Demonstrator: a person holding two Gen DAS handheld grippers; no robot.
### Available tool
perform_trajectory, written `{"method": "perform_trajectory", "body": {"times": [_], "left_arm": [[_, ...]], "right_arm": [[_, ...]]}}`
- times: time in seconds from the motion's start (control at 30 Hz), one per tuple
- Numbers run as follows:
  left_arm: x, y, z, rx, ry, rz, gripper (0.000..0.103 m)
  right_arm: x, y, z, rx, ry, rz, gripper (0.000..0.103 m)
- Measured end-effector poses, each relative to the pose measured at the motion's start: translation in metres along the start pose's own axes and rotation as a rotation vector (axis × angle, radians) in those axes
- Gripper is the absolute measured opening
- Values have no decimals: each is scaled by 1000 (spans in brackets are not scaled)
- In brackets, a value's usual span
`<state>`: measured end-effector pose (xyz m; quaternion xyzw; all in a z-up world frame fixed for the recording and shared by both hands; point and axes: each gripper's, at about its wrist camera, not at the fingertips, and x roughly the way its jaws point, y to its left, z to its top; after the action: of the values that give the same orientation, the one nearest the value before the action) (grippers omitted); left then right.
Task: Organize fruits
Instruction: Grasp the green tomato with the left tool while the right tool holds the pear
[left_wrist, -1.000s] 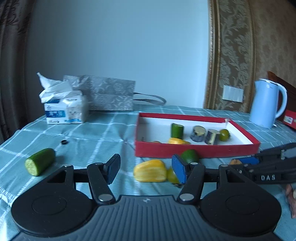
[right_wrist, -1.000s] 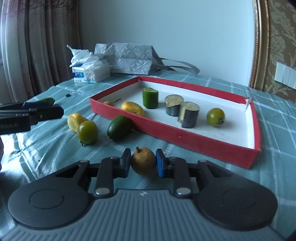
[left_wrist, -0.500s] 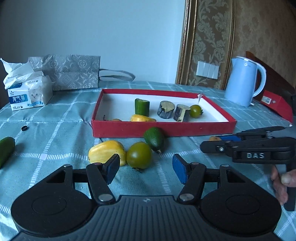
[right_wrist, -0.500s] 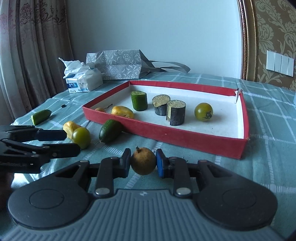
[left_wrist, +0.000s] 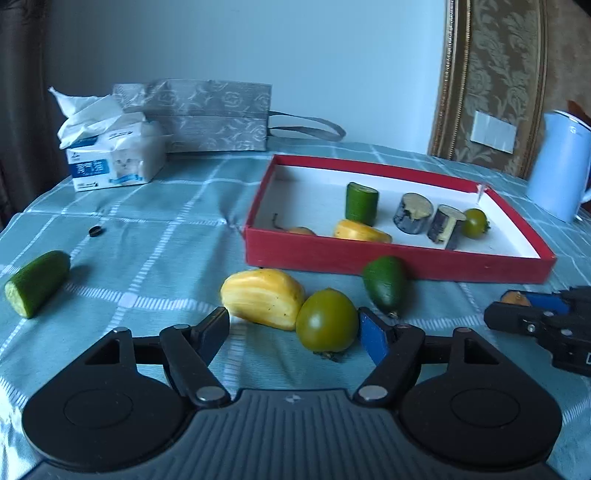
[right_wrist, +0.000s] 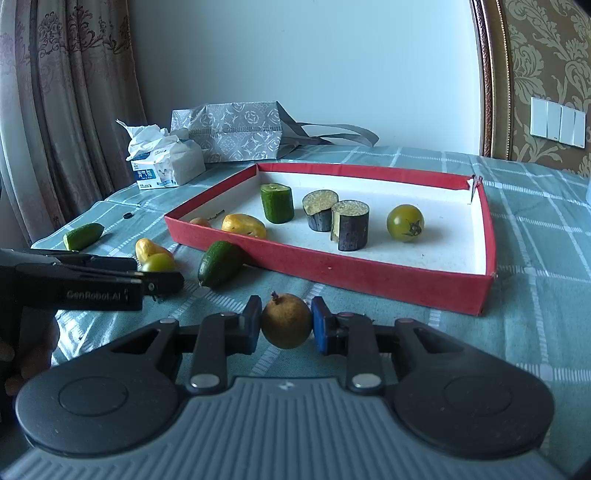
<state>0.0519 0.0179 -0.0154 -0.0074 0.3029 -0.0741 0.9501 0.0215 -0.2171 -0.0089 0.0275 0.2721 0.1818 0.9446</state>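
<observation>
The red tray (right_wrist: 332, 275) already holds six pieces, maybe more. Four lie loose on the surface (left_wrist: 155, 243). Left tongs (left_wrist: 293, 326) are opening around a green tomato (left_wrist: 327, 319); right tongs (right_wrist: 286, 321) clamp a brown fruit (right_wrist: 286, 320).

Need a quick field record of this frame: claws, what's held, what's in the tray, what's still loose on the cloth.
left claw: jaws opening, green tomato between them, not gripped
right claw: shut on a small brown fruit
red tray: cucumber piece, two eggplant pieces, a green tomato, yellow fruit, small brown fruit near its corner
loose on cloth: yellow fruit, avocado, cucumber half
background: tissue pack, grey bag, blue kettle
</observation>
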Motion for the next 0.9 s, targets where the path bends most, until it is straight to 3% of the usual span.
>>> {"method": "perform_trajectory", "body": {"times": [0.57,0.9], "left_arm": [[-8,-7,-3,42,-43,-82,75],[-19,-21,-8,112,-76,-187,75]], "right_arm": [[1,-1,0,10,2,2,27],[1,-3,0,24,6,15,28]]}}
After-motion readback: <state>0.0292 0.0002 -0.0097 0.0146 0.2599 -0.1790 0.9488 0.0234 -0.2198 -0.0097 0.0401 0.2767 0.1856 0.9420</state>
